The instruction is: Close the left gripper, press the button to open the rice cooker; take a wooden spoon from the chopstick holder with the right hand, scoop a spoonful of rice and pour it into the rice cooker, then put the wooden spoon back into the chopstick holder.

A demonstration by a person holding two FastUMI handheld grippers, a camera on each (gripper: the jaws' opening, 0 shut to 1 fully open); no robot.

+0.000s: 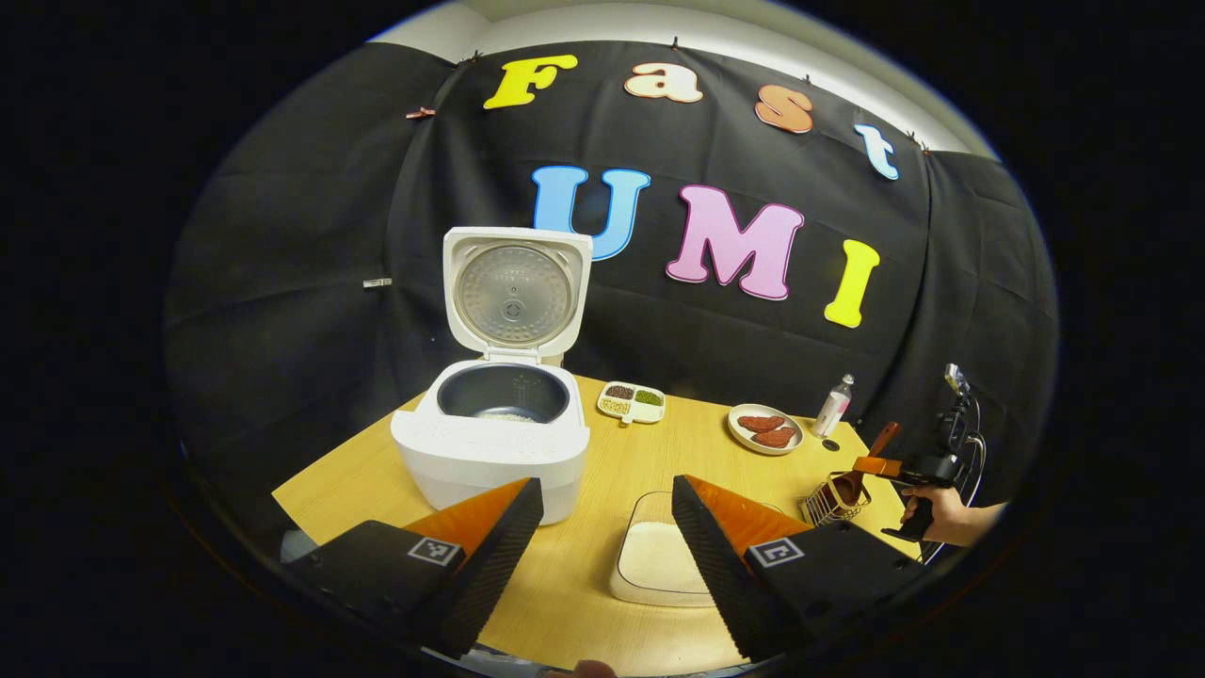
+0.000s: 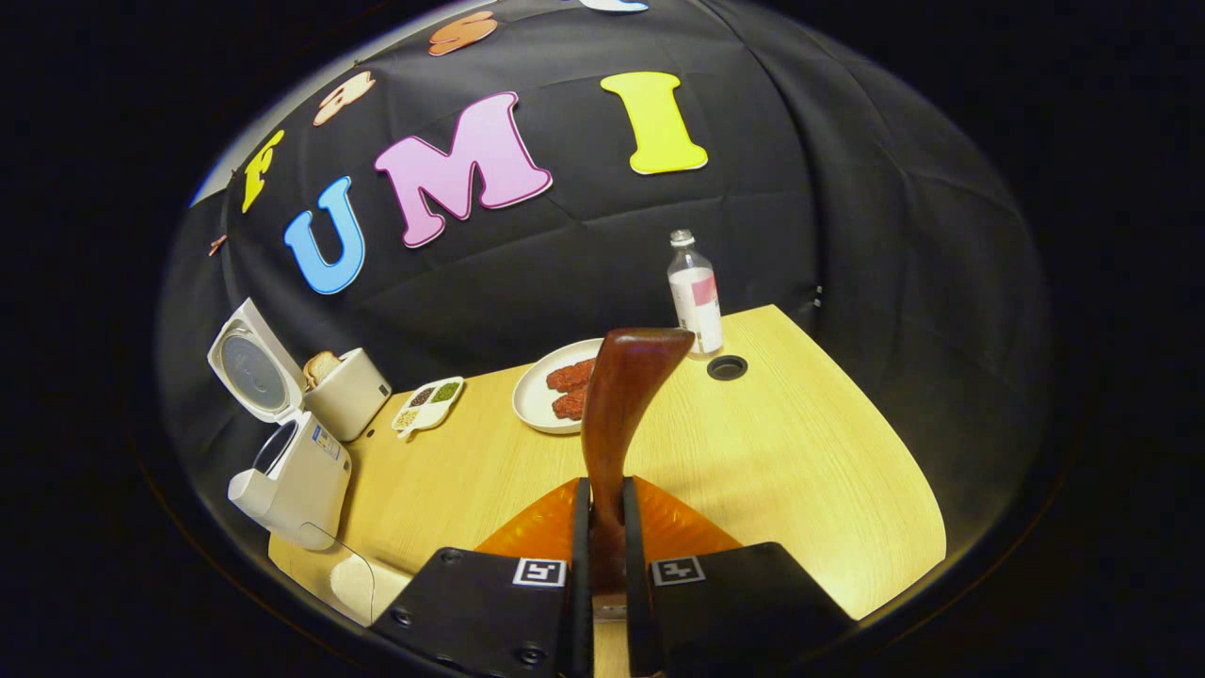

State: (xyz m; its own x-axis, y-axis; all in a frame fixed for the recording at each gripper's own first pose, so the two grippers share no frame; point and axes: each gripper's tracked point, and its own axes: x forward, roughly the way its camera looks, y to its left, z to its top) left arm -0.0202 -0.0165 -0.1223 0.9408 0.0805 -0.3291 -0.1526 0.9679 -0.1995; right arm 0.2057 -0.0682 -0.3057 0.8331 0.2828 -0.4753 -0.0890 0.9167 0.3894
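- Wooden table [image 1: 659, 452] against black cloth; rice cooker [image 1: 490, 443] far left, lid up, ready for rice.
- Left gripper [image 1: 607, 527] released, parked above rice tray [image 1: 659, 565].
- Right gripper [image 2: 602, 565] clenched on wooden spoon [image 2: 621, 395], bowl lowered into chopstick holder [image 1: 833, 504], apparently for return.

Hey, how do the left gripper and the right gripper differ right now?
The left gripper stands open with a wide gap between its fingers; the right gripper is shut. The left gripper holds nothing and looks over the tray of rice beside the open rice cooker; the right gripper clamps the wooden spoon, its bowl down at the chopstick holder. Both hang above the wooden table.
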